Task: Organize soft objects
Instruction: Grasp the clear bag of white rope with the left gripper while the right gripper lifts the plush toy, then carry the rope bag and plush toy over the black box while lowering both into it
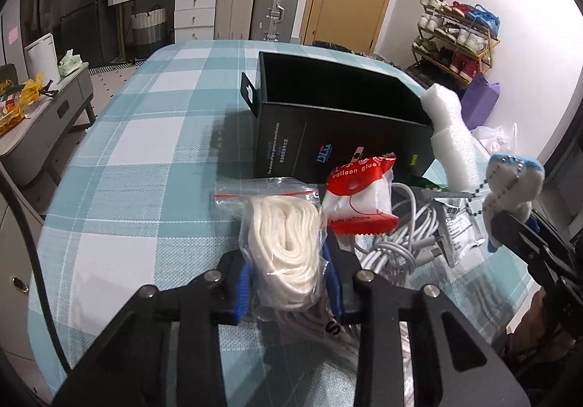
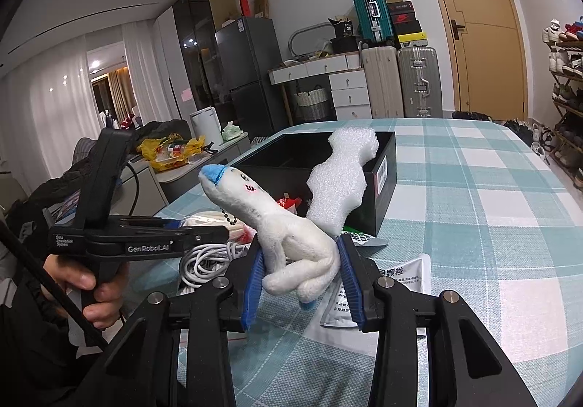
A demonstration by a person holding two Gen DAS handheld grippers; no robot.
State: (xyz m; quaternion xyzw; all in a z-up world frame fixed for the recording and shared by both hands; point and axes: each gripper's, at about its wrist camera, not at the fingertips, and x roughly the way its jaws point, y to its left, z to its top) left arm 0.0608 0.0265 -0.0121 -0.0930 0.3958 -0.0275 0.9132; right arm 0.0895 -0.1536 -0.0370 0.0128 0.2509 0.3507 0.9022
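Note:
My left gripper (image 1: pixel 289 283) is shut on a clear zip bag of white rope (image 1: pixel 284 235) resting on the checked tablecloth. My right gripper (image 2: pixel 300 276) is shut on a white plush toy with a blue tip (image 2: pixel 273 224), held above the table; the toy also shows in the left wrist view (image 1: pixel 510 188). An open black box (image 1: pixel 339 115) stands behind the pile, also in the right wrist view (image 2: pixel 379 173). A white foam piece (image 1: pixel 452 137) leans on the box's right corner, seen again in the right wrist view (image 2: pixel 339 177).
A red-and-white balloon glue packet (image 1: pixel 359 199), a coiled white cable (image 1: pixel 397 243) and a printed sachet (image 2: pixel 393 283) lie in front of the box. The tablecloth (image 2: pixel 492 206) stretches right. Suitcases, drawers and a shoe rack stand beyond the table.

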